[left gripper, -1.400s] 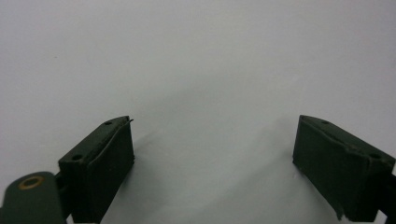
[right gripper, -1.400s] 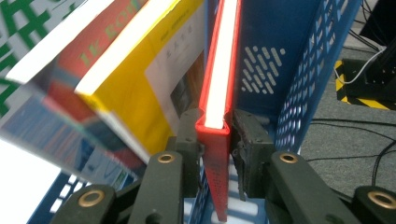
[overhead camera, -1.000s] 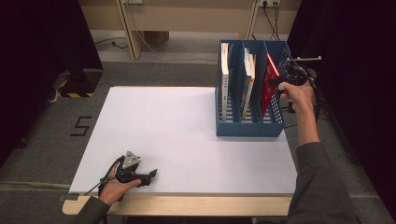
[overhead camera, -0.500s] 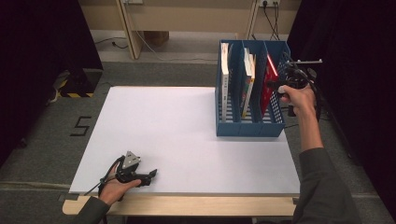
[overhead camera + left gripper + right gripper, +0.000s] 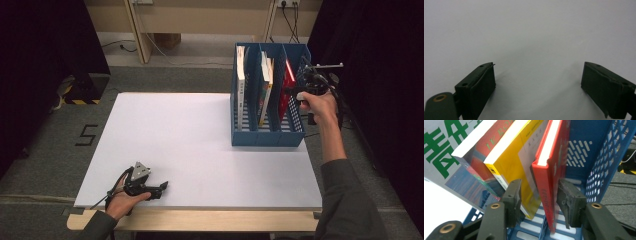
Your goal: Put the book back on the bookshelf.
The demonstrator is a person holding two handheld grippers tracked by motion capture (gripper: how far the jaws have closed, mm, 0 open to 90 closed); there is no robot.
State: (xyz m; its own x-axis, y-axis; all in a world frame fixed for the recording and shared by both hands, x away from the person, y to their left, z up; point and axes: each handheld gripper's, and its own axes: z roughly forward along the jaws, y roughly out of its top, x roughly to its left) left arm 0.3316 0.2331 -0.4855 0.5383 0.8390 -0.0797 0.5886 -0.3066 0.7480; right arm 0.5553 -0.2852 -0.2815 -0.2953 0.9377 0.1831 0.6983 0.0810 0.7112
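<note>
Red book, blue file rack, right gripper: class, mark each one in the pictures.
Red book (image 5: 544, 182), right gripper view, on its spine.
Blue file rack (image 5: 267, 137), high view, on its front wall.
Right gripper (image 5: 539, 197), right gripper view, midway between its fingertips.

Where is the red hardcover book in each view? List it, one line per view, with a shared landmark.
High view: red hardcover book upright in the rightmost slot of the blue plastic file rack, upper right.
Left gripper view: bare white tabletop between open tongs.
Right gripper view: centre, between the right tongs, pads apart.
Shared landmark: the rack's perforated blue wall.
</note>
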